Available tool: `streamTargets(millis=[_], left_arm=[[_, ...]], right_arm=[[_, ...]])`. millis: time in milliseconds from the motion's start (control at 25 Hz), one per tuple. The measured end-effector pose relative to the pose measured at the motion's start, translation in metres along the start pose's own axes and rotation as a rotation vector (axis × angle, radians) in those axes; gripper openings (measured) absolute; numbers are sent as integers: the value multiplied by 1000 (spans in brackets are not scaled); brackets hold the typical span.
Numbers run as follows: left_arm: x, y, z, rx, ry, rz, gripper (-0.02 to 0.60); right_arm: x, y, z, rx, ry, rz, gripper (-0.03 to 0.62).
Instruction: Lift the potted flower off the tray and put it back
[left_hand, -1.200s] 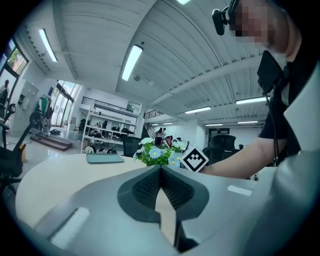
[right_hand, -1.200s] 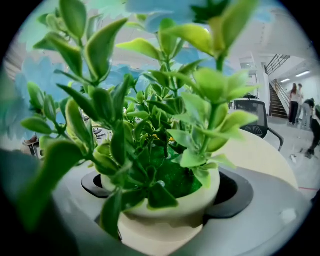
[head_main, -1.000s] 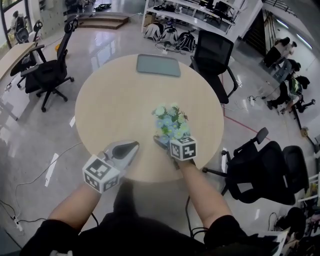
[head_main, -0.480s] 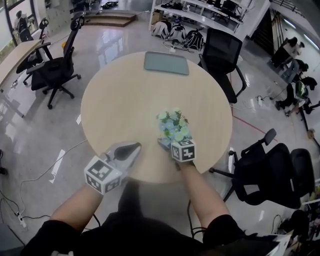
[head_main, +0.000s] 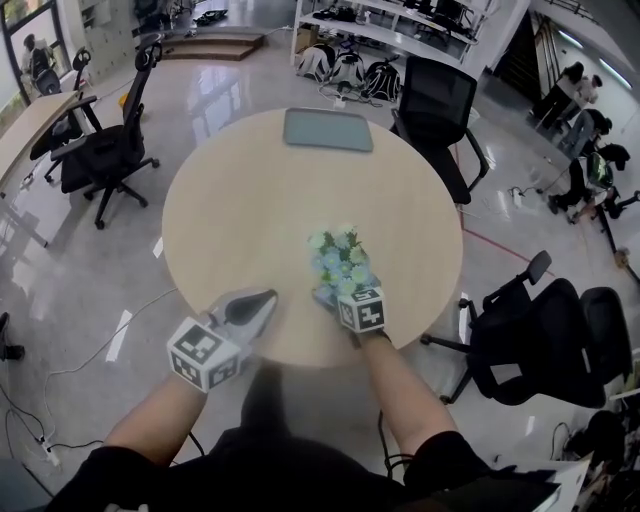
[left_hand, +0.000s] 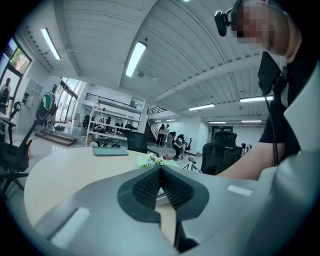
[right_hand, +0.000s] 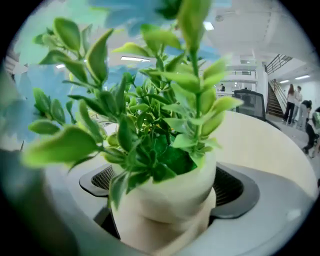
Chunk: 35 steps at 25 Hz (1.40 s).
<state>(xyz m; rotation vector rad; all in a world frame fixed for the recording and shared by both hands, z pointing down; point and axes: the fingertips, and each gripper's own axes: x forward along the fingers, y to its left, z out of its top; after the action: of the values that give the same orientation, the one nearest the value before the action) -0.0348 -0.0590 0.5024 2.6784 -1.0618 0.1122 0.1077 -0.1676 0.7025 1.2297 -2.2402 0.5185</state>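
**Potted flower upright on the table, right jaws wide around it**

A round, pale wooden table (head_main: 250, 200) fills the middle of the head view. Black office chairs (head_main: 100, 150) stand around it at the upper left, the upper right and the lower right of the frame.

A flat grey tray (head_main: 327, 130) lies at the table's far edge, in the upper middle of the frame, with its long side running left to right. It is well apart from the plant.

The left gripper (head_main: 265, 298) is at the lower left, over the table's near edge, pointing up and to the right in the frame. In the left gripper view its jaws are pressed together at the tips with nothing between them.

The right gripper (head_main: 338, 286) sits just right of centre in the lower half of the frame and points toward the top.

The potted flower (head_main: 340, 262) is here, on the near right part of the table and off the tray. It stands upright with its long axis vertical. Its mouth faces up, and its pale blue and white blooms and green leaves rise toward the head camera.

In the right gripper view the cream pot fills the space between the jaws. These have just been opening and stand wide on either side. The dark ribbed pads (right_hand: 231, 187) flank the pot's wall closely without squeezing it.
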Motion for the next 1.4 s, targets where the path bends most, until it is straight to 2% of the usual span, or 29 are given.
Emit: streamTargets(millis=[200,400,560,760,880,1080,1160,1400], left_arm=[[-10,-5,18,5,-17,-1,-2],[-23,-24,52,18,-50,-28,-2],[-27,-49,94,55,-103,-68,-2],[-30,-90,138,69,-151,-129,-2],[-34,-115,166,92,-177,-166,-2],[-51,-148,194,131,-178,-183,-2],[-57,-155,202,147,-189,-175,-2],[-63,-160,208,129,-193,-165,-2]], right_arm=[[-43,7,-10,24,-22,-10,600],[-123,16,-2,68,-106,-20,582],[-207,11,38,95,-242,-38,507],[-327,19,100,128,-466,-11,397],[-394,25,130,120,-556,-39,277],[-476,34,146,116,-614,-132,48],[-499,39,150,102,-626,-149,19],[-526,54,143,104,-638,-137,15]])
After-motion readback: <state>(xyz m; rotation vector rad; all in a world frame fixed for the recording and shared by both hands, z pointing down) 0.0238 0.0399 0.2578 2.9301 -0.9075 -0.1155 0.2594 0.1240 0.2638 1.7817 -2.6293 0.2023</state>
